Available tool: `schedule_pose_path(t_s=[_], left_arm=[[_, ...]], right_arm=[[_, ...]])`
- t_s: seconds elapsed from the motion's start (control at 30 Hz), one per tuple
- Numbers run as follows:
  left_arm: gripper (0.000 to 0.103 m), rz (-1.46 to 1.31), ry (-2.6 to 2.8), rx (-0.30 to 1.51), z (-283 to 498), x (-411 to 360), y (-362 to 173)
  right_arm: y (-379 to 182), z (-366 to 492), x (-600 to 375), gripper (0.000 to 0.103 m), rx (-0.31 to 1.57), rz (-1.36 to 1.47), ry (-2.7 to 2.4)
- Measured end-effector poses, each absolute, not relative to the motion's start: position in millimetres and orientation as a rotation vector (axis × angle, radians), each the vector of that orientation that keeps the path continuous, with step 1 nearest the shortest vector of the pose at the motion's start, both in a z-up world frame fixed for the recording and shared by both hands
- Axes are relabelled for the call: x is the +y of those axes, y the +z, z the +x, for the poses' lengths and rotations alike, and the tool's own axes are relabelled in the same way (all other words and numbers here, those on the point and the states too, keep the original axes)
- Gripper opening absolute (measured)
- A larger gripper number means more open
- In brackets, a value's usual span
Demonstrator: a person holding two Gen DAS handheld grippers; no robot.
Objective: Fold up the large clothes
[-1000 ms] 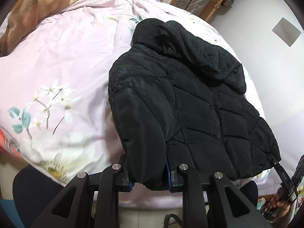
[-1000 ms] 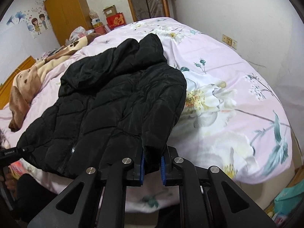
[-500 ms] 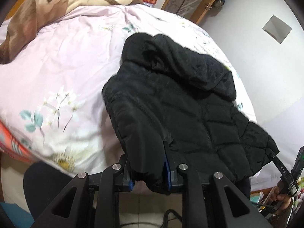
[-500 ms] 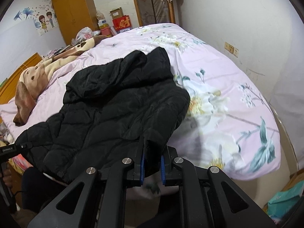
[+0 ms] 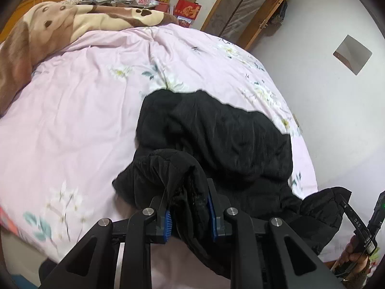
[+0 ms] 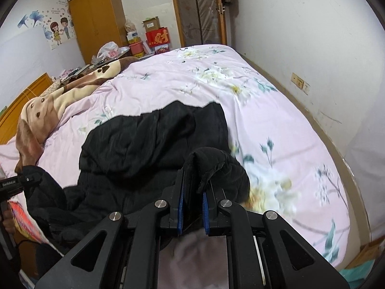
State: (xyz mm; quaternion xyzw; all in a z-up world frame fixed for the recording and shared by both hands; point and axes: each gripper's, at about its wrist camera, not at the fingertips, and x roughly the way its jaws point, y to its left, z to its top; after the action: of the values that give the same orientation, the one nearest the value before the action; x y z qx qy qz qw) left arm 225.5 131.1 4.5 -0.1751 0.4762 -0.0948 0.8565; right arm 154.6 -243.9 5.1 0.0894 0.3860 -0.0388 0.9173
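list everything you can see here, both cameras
jacket: 1, black quilted, on the near part of the bed, near end lifted by both grippers
quilt: 1, pink floral, covering the bed
blanket: 1, brown and cream paw print, far left of the bed
wardrobe: 1, orange wood, far corner
red box: 1, past the far end of the bed
wall sticker: 1, cartoon couple, left wall
wall sockets: beige, right wall
left gripper: black, blue-padded fingers shut on jacket
right gripper: same, shut on jacket
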Motion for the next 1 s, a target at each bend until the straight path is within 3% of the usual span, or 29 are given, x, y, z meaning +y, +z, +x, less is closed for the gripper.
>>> schedule_pose_path(t_s=[0.4,0.83,1.0], left_arm=[[0.024,-0.36,-0.142,1.014,341.6,128.5,9.4],[0.028,-0.386,-0.066,1.166,457.3,132.8,-31.9],[0.048,-0.43,-0.065,1.123,467.7,148.6,-32.1]], right_arm=[[17.4,273.5,-253.4,0.012,0.889,0.193,-0.11],[-5.2,405.0,-268.7,0.013,1.135,0.274,-0.187],[-11.8,424.5,-278.7,0.018,1.202,0.334,-0.208]])
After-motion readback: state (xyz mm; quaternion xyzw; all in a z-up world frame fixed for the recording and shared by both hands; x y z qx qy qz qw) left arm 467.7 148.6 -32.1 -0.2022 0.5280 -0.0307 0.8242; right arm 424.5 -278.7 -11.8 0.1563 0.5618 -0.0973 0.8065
